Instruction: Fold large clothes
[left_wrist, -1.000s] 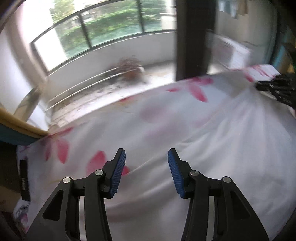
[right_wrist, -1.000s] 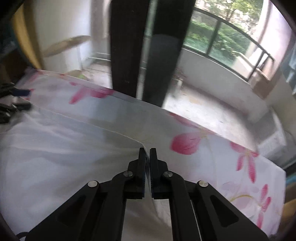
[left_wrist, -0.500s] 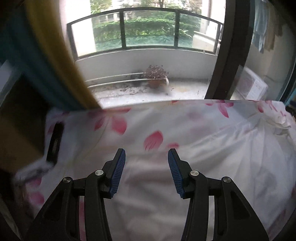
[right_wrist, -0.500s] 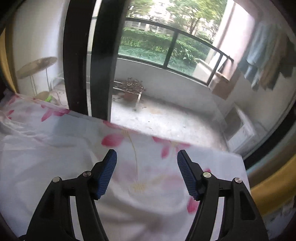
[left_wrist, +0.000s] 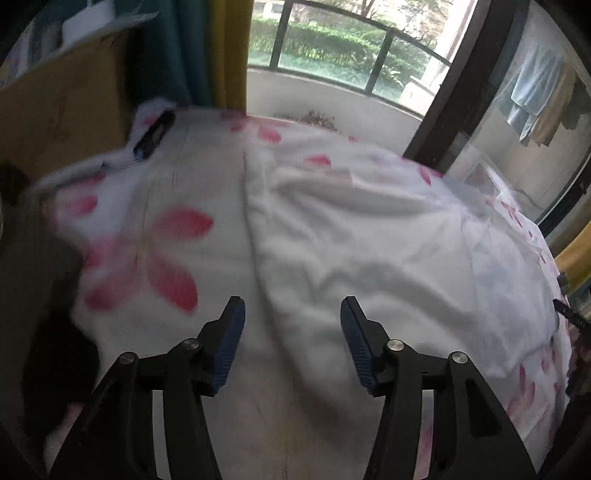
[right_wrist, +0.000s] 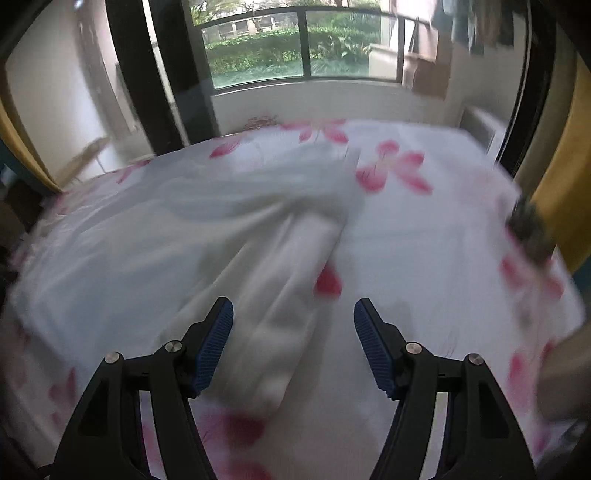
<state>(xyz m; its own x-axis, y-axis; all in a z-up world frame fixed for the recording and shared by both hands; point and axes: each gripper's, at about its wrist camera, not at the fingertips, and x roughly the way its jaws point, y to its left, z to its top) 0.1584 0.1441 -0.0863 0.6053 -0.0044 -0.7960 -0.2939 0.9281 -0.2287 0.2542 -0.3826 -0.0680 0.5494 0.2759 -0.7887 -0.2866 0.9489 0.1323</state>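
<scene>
A white garment (left_wrist: 369, 236) lies spread and creased across a bed's pink-flowered sheet (left_wrist: 173, 251). The left gripper (left_wrist: 291, 332) hovers above the garment's left edge, its fingers opening with nothing pinched between them. The right gripper (right_wrist: 293, 336) hangs over a rumpled fold, fingers wide and empty.

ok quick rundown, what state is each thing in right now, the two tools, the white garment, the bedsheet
left tool: jaws opening, nothing gripped, above the garment's edge
right tool: open, holding nothing, above a folded strip of the garment
white garment: lying on the bed, rumpled, partly folded over
floral bedsheet: spread over the bed under the garment
curtain: drawn aside, window uncovered
</scene>
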